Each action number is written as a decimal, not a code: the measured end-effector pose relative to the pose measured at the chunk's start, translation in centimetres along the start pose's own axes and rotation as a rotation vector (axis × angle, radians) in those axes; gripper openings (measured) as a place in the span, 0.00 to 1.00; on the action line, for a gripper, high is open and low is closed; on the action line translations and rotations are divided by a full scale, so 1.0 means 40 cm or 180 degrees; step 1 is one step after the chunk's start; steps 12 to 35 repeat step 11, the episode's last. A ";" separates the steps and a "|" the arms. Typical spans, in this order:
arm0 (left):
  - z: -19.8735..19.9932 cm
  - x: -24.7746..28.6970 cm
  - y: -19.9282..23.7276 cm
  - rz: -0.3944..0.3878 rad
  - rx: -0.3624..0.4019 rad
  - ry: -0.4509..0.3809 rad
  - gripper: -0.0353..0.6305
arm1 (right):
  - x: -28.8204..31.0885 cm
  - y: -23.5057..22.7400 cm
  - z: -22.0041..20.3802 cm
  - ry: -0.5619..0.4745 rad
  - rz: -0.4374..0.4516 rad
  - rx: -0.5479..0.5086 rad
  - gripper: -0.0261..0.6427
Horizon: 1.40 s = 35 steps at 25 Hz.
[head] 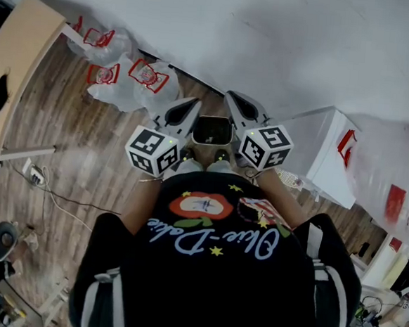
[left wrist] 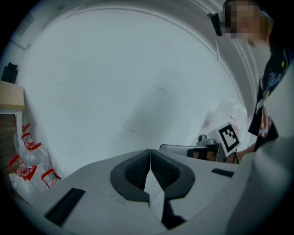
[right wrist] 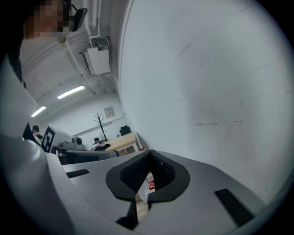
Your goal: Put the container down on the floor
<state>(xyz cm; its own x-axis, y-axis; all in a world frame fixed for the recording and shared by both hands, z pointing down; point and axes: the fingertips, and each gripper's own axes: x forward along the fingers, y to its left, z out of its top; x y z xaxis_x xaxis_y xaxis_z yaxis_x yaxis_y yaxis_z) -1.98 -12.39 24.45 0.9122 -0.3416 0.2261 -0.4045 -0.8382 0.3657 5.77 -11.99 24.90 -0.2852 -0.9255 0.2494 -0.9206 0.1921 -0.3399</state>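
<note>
I hold both grippers close in front of my chest, side by side, pointing at a white wall. In the head view my left gripper [head: 190,107] and my right gripper [head: 236,102] are both shut, with nothing between the jaws. The left gripper view shows its pads [left wrist: 138,167] meeting at the tips, with only wall beyond. In the right gripper view the pads [right wrist: 161,170] are also together. A white box-like container [head: 323,156] with a red mark stands on the floor to the right, apart from both grippers.
Several clear plastic bags with red print [head: 130,79] lie against the wall at the left. A light wooden table [head: 19,60] stands at far left, and cables [head: 38,176] trail over the wood floor. A dark device [head: 213,130] sits between the grippers.
</note>
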 end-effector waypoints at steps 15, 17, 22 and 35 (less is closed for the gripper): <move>0.001 -0.010 0.009 0.0046 -0.0012 -0.0024 0.06 | 0.010 0.007 -0.007 0.0028 0.0025 0.0005 0.04; 0.001 -0.010 0.009 0.0046 -0.0012 -0.0024 0.06 | 0.010 0.007 -0.007 0.0028 0.0025 0.0005 0.04; 0.001 -0.010 0.009 0.0046 -0.0012 -0.0024 0.06 | 0.010 0.007 -0.007 0.0028 0.0025 0.0005 0.04; 0.001 -0.010 0.009 0.0046 -0.0012 -0.0024 0.06 | 0.010 0.007 -0.007 0.0028 0.0025 0.0005 0.04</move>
